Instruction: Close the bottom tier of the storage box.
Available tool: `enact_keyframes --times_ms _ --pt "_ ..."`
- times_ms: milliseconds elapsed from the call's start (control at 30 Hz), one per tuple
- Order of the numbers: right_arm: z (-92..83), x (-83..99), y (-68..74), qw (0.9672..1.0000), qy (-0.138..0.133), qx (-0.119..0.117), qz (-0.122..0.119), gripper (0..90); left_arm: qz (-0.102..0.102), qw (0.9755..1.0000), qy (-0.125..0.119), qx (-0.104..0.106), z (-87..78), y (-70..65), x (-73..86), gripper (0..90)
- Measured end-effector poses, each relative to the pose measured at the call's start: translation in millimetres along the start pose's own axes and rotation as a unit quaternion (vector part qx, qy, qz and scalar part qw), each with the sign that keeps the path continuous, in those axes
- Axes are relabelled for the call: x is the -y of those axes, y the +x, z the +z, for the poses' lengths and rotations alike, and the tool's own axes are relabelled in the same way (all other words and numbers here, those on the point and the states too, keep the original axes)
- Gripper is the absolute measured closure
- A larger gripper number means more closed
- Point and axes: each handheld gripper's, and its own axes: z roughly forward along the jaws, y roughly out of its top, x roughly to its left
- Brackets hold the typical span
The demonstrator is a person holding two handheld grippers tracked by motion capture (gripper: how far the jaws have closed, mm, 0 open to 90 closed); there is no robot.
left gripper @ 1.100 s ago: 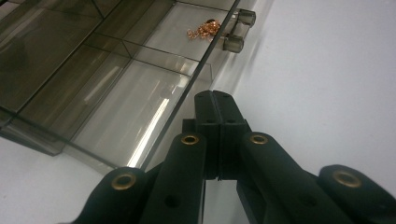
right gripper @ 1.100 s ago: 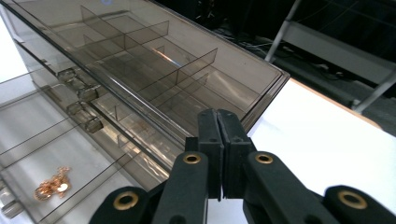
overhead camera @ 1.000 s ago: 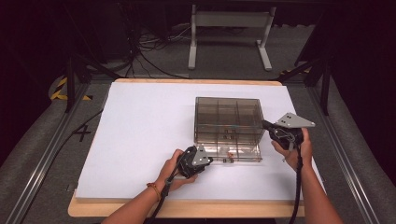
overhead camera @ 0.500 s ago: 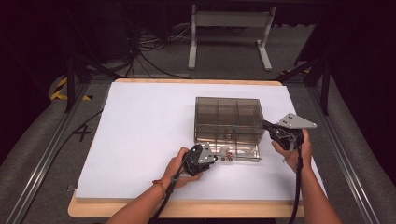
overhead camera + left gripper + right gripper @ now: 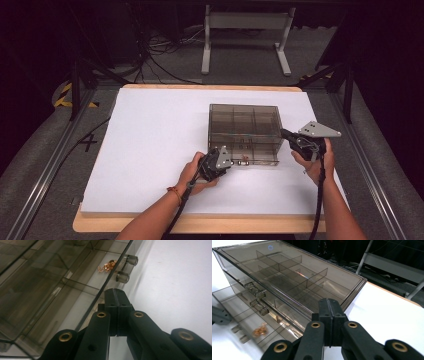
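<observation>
On the white table (image 5: 150,150), seen from the high view, a smoky clear drawer organiser (image 5: 245,120) is standing with its bottom drawer (image 5: 255,159) pulled partly out; the left gripper (image 5: 223,161) is sitting at the drawer's front, the right gripper (image 5: 286,134) bracing the box's side. Along the left gripper view, jaws pressed together and empty are pointing at the drawer's knobs (image 5: 123,277), a gold chain (image 5: 107,265) lying inside. Along the right gripper view, the jaws are likewise closed on nothing. Judging by this, the drawer is being shut; next comes a straight push while the box is steadied.

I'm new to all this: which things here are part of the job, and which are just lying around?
Part of the job:
smoky clear drawer box
pulled-out bottom drawer
gold chain in it
left gripper, shut
right gripper, shut

Lying about:
metal stand
floor cables
</observation>
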Motion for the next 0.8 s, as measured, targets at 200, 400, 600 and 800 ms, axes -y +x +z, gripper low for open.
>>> enact_keyframes --times_ms 200,400,600,800 --pt "0.0 0.2 -0.4 1.0000 -0.001 -0.001 0.001 90.0 -0.002 1.0000 0.004 -0.005 3.5 5.4 -2.5 89.5" --pt "0.0 0.0 0.0 1.0000 0.000 0.000 0.000 90.0 -0.002 1.0000 0.001 -0.009 6.2 8.8 -3.6 89.5" --pt "0.0 0.2 0.2 1.0000 -0.001 0.000 0.000 90.0 0.002 0.9999 0.004 -0.013 8.9 10.1 -3.7 89.5" --pt "-0.1 0.2 0.8 1.0000 0.000 0.002 -0.001 90.0 0.000 0.9999 0.002 -0.017 10.3 13.3 -7.1 89.5"
